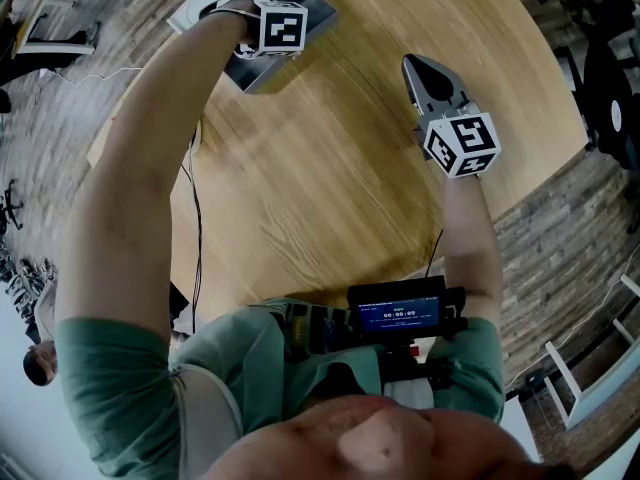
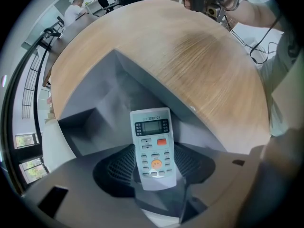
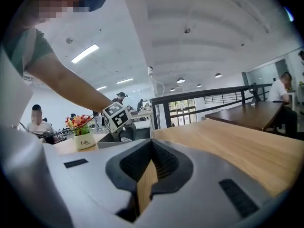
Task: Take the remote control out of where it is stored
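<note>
Now left claw (image 2: 155, 171) on remote control (image 2: 151, 139).

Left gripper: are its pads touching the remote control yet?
Touching. The left gripper view shows the left gripper with its pads against both long edges of the remote control, with no gap on either side.

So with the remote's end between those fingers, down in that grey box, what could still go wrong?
1. The left gripper seems to hold the remote control by its lower end only, so it may swing or slip when lifted.
2. The grey box has walls close around the remote, and its top end could catch on one.
3. The right gripper is out over the table, not steadying the box, which might shift.
</note>
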A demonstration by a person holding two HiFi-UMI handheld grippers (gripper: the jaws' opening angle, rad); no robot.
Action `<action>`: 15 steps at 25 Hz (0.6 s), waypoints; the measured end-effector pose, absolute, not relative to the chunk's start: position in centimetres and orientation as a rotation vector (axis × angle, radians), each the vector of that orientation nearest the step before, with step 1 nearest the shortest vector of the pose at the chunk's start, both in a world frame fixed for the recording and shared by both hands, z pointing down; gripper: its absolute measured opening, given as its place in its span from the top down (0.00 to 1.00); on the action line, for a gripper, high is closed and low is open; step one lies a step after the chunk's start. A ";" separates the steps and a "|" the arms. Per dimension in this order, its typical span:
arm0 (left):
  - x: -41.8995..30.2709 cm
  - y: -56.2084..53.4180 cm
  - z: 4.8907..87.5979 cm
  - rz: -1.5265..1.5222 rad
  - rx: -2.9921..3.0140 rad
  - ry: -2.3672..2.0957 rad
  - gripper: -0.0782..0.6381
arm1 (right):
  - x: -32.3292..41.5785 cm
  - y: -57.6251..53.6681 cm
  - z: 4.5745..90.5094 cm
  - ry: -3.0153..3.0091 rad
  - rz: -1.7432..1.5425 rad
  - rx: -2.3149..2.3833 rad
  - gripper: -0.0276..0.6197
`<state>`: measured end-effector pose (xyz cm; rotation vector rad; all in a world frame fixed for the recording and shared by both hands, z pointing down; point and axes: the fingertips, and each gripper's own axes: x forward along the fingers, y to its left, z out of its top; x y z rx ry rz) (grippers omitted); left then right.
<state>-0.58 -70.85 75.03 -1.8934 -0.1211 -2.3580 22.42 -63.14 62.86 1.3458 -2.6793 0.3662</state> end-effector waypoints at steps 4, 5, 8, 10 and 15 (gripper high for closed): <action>-0.8 -70.9 74.9 -2.357 -1.894 -0.125 0.53 | 21.9 -62.4 63.6 -2.682 0.401 1.321 0.95; -0.8 -70.8 74.9 -2.348 -1.905 -0.125 0.54 | 21.8 -62.2 63.8 -2.680 0.405 1.313 0.95; -0.6 -70.8 74.9 -2.328 -1.937 -0.123 0.54 | 21.8 -61.9 64.1 -2.680 0.412 1.301 0.95; -0.6 -70.9 74.9 -2.322 -1.947 -0.104 0.54 | 21.8 -61.9 64.0 -2.681 0.408 1.301 0.95; -1.0 -71.1 73.8 -2.305 -1.968 -0.078 0.54 | 21.3 -61.5 64.1 -2.681 0.402 1.278 0.95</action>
